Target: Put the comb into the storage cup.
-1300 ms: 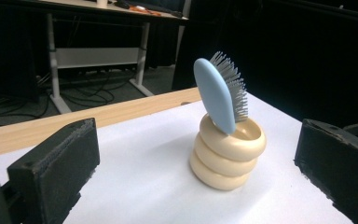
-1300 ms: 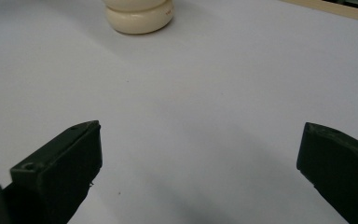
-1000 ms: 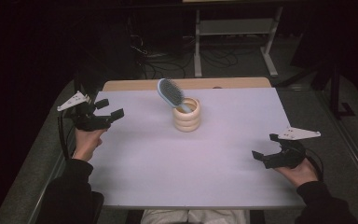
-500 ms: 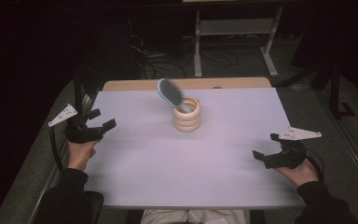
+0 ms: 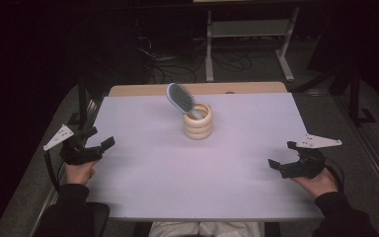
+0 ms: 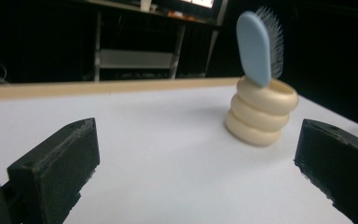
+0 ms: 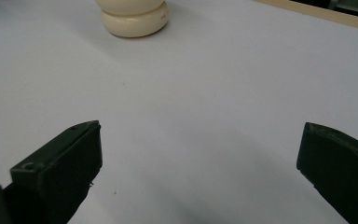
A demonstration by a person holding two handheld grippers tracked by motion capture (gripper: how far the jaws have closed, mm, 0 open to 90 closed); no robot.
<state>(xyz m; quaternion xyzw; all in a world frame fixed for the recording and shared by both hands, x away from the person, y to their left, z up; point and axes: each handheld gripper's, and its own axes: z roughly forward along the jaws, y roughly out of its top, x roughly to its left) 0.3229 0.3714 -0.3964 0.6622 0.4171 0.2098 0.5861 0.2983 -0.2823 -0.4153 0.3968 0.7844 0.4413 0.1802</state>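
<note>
On the white bench (image 5: pixel 177 187), toward its far side & roughly centred, stands a cream ribbed holder (image 5: pixel 198 121) made of three stacked rings. A light-blue hairbrush (image 5: pixel 180 98) sits in it handle-down, head tilted up and to the left, bristles facing away from the left hand-held gripper's camera.

Left hand-held gripper (image 5: pixel 97 139) is at the bench's left edge, held by the person's left hand (image 5: pixel 79 170). Jaws wide apart, nothing between them, nothing touched; in the left gripper view both black jaws frame bare bench surface w/ the holder (image 6: pixel 261 112) and brush (image 6: pixel 257 46) well ahead, nearer the right-side jaw.

Right hand-held gripper (image 5: pixel 282 155) is near the bench's right edge, in the right hand (image 5: pixel 318 182). Jaws also spread wide, empty, gripping nothing. Right gripper view: bare bench between jaws, base of holder (image 7: pixel 133 18) at top left, well apart.

Both grippers are well apart from holder & from each other.
</note>
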